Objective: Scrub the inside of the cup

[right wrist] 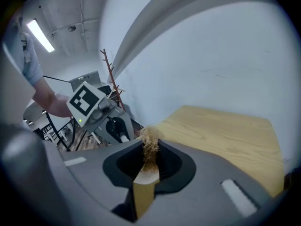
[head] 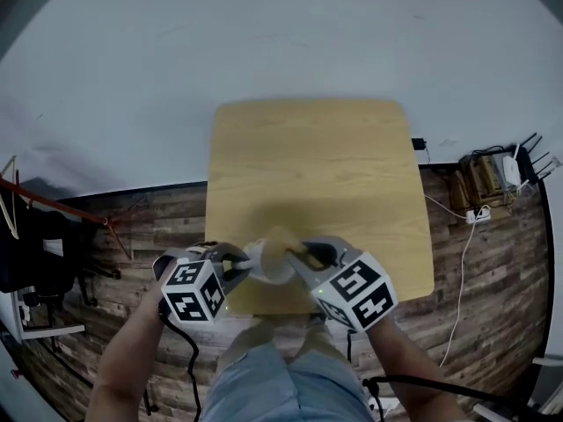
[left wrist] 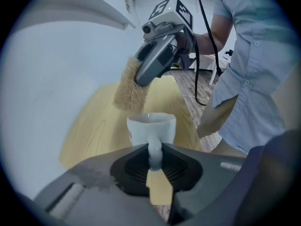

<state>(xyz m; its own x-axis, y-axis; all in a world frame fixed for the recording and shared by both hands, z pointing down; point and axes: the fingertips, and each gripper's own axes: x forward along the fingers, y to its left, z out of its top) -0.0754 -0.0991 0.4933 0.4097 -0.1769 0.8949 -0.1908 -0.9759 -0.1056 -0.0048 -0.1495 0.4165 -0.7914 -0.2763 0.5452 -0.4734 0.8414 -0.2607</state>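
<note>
The cup [left wrist: 151, 128] is held in the air over the near edge of the table [head: 308, 165]. Its handle is pinched between the jaws of the left gripper [left wrist: 154, 163] and its mouth is turned toward the scrubber [left wrist: 130, 89], probably so the pad can go straight in. The right gripper [right wrist: 149, 158] is clamped on that tan, fibrous scrubber, which hovers just above the rim and apart from it. No view shows the cup's inside. The right gripper view shows only a tuft of scrubber, and the head view barely separates it from the cup.
</note>
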